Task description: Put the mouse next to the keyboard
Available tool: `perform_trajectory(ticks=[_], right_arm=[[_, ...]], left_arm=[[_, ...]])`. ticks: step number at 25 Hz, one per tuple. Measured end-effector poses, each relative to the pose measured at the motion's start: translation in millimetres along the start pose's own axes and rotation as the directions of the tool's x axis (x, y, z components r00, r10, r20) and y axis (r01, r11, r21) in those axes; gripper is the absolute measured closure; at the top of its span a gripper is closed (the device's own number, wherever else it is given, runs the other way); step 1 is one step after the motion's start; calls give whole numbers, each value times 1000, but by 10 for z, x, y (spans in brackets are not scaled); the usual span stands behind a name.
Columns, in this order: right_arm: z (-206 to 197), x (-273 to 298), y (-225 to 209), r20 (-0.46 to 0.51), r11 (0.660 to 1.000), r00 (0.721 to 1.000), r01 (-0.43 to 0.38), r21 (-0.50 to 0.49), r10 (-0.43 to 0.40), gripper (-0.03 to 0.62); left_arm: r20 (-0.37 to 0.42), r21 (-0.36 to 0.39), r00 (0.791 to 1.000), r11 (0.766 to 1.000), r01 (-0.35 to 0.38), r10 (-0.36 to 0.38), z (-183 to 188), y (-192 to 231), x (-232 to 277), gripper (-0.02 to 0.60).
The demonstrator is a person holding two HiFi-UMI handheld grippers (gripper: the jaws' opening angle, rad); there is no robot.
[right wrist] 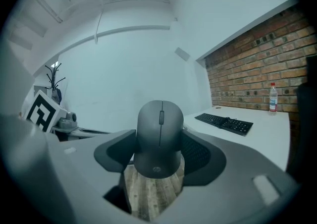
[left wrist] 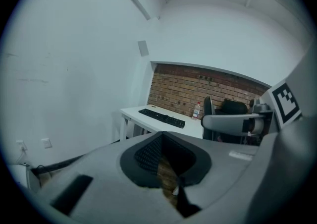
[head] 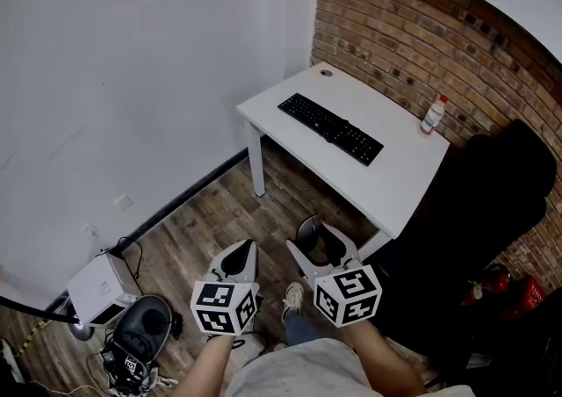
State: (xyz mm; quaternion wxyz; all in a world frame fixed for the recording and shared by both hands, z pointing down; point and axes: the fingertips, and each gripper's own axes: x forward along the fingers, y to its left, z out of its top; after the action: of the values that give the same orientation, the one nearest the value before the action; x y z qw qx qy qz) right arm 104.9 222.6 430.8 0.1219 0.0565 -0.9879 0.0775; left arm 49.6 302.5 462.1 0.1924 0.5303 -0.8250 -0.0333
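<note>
The mouse [right wrist: 158, 136] is off the desk [head: 386, 184], clamped by its sides between the fingers of the right gripper [head: 314, 241], which sits over the wooden floor [head: 211, 220] short of the desk's near long edge. The mouse's wheel end points towards the desk. The left gripper [head: 241, 256] is beside the right one, a little further from the desk. Its fingers are closed tip to tip with nothing between them, and only floor boards show through the slit behind the tips. The black keyboard [head: 330, 129] lies on the desk, running lengthwise along the middle of the top and clear of every edge. A broad bare strip of white top lies between the keyboard and the desk's near edge. Another bare strip lies between the keyboard and the desk's far edge, where the brick wall [head: 413, 26] rises. A bottle [head: 432, 114] with a red cap stands upright close to that far edge, well apart from the keyboard. The end of the desk nearest the black chair [head: 492, 211] is bare past the keyboard's end, and the chair crowds that corner. The desk's other end stops near the white wall [head: 132, 79], with open floor before the desk leg [head: 255, 161]. A white box [head: 101, 288] sits on the floor, well away from the desk.
</note>
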Motion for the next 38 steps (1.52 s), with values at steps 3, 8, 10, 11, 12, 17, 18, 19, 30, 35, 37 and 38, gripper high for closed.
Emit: perform_trajectory(ticks=[3,8,10,11,12,17,18,19,30,35,37,38], right_arm=[[61,188,-147,2,1000,1000,-4,3,4,303],[197,586,-482,6,1000,1000,-5,8,5,303],[264,747,-648,3,1000,1000,-3,15,3,303],[296,824,-734,0,1000,1000,-2,19,2,303],[328,900,-821,-2,1000,1000,0,22,0,303],[464,1300,-1268,-5,999,1000,15,48,-14,303],[479,1369,-1349,-7,998,1000,17,52,-17,303],[492,1433,-1427,-9,998,1000,20,56,-19,303],[606,1783,-2175,-14,993,997,72,98,-71,303],[635,1741,-2508,3,984,992,124,126,-125,303],[624,1733,-2613,7,981,990,142,136,-144,303],[621,1733,-2656,8,979,988,150,140,-152,303]], left_arm=[[-8,7,1000,1000,1,-1,70,69,225,589],[-8,14,1000,1000,5,-5,282,213,720,589],[-13,19,1000,1000,8,-8,387,253,941,589],[-16,22,1000,1000,10,-10,438,269,1051,589],[-19,24,1000,1000,12,-12,489,286,1163,589],[-36,36,999,999,22,-21,715,403,1739,589],[-40,37,999,999,25,-24,743,419,1847,589],[-43,38,999,999,28,-26,768,433,1952,589],[-91,58,993,995,85,-79,962,346,2879,589],[-116,84,986,987,134,-124,997,181,3202,589],[-120,96,983,983,154,-142,1007,119,3306,589],[-122,100,981,982,163,-150,1014,96,3353,589]])
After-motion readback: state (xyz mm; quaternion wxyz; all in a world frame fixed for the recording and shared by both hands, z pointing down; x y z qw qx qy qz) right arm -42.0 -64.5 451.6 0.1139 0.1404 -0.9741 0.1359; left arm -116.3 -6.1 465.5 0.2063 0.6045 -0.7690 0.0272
